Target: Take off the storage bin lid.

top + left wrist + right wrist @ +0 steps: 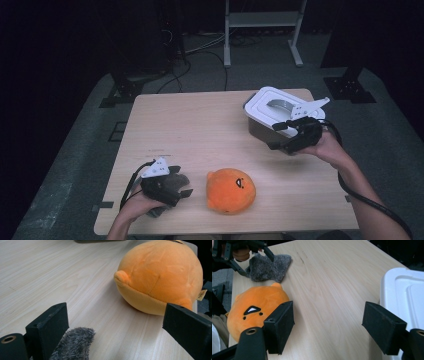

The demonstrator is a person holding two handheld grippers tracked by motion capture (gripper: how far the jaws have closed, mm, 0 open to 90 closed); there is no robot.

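While both claws gape, left claw point(117, 327) over fuzzy grey cloth point(73, 343) (shaggy), round orange plush point(160, 277), right claw point(328, 327) beside smooth white box point(404, 297).

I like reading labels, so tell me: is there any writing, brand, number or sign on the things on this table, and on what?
No text here can be read.
Small yellowish tag on the orange plush toy: dark marks, too small and blurred to read.
Plush toy's face: stitched shapes, not letters.
White lidded box: no label visible.
Grey fuzzy cloth: no label visible.
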